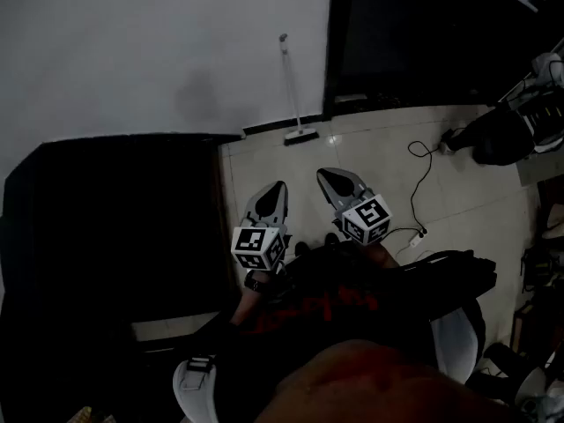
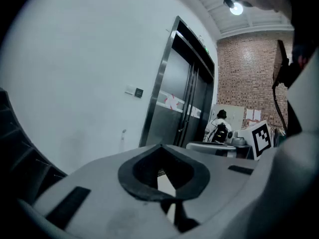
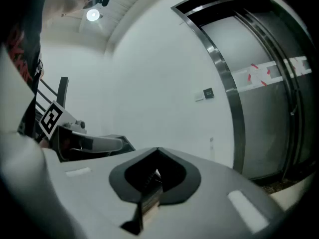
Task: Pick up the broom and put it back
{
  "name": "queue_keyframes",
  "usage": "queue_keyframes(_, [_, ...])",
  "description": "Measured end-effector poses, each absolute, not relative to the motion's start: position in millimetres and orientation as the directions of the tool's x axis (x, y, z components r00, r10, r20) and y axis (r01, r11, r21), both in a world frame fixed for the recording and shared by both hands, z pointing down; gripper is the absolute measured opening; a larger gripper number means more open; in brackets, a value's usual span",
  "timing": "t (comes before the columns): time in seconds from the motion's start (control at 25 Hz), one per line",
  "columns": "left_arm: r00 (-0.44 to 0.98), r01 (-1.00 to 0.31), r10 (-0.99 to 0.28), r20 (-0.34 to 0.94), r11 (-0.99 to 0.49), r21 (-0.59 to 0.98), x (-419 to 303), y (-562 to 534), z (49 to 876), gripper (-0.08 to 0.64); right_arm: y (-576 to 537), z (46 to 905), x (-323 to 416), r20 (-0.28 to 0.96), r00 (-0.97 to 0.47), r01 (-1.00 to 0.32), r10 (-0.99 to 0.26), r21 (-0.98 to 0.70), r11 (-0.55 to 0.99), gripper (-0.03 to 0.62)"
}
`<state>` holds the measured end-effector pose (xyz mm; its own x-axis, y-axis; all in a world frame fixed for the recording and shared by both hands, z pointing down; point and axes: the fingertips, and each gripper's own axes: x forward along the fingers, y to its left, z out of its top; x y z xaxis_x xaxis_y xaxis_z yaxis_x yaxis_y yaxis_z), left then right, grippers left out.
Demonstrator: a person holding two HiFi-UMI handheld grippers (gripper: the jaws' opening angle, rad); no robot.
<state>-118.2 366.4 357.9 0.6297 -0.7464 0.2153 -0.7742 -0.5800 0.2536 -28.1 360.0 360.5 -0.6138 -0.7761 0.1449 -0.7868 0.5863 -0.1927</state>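
Observation:
The broom [image 1: 293, 91] stands upright against the white wall, its head [image 1: 300, 135] on the tiled floor beside the dark door frame. Both grippers hover side by side well short of it, pointing toward it. My left gripper [image 1: 279, 187] has its jaws shut with nothing in them, and my right gripper [image 1: 325, 175] is shut and empty too. In the left gripper view the closed jaw tips [image 2: 160, 146] meet below the wall, with the broom handle [image 2: 123, 133] small and far off. The right gripper view shows its shut jaws [image 3: 158, 149] and the broom handle [image 3: 211, 144] near the door frame.
A large dark block [image 1: 115, 227] fills the left. Metal elevator doors [image 1: 414, 33] stand right of the broom. A cable and power strip [image 1: 421, 183] lie on the floor, a black bag [image 1: 493, 135] beyond. A person with a backpack [image 2: 219, 131] stands far off.

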Motion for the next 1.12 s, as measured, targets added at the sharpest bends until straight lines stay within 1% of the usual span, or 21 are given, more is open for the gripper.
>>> queue_keyframes(0.16, [0.636,-0.767,-0.746,0.197,-0.585,0.263,-138.2,378.8,359.5,0.005,369.8,364.4,-38.9,0.155,-0.587,-0.808,-0.795,-0.179,0.561,0.002])
queue_keyframes(0.32, [0.63,-0.774,-0.746,0.216,-0.577,0.262,-164.7,386.1,372.6,0.005,377.6,368.6,-53.1,0.167,-0.574,-0.818,-0.802,-0.161,0.552,0.002])
queue_keyframes(0.44, [0.628,-0.775,-0.74,0.243,-0.566,0.279,-156.1,373.1,380.8,0.005,360.4,368.2,-33.8,0.168,-0.553,-0.832,-0.816,-0.164,0.531,0.002])
queue_keyframes(0.64, [0.637,-0.77,-0.726,0.259,-0.577,0.273,-135.7,353.5,382.7,0.005,327.8,354.1,-9.8,0.109,-0.515,-0.853,-0.85,-0.158,0.497,0.001])
queue_keyframes(0.8, [0.625,-0.778,-0.748,0.224,-0.575,0.253,-119.1,303.7,371.7,0.005,276.6,341.9,17.5,0.083,-0.523,-0.849,-0.848,-0.135,0.511,0.002])
queue_keyframes(0.96, [0.576,-0.815,-0.782,0.236,-0.532,0.229,-111.5,240.0,374.5,0.005,212.2,338.7,40.0,0.073,-0.543,-0.836,-0.836,-0.133,0.532,0.0])
queue_keyframes(1.12, [0.547,-0.833,-0.815,0.192,-0.509,0.214,-91.8,168.4,353.5,0.005,146.9,323.7,56.0,0.045,-0.56,-0.824,-0.827,-0.13,0.551,0.0])
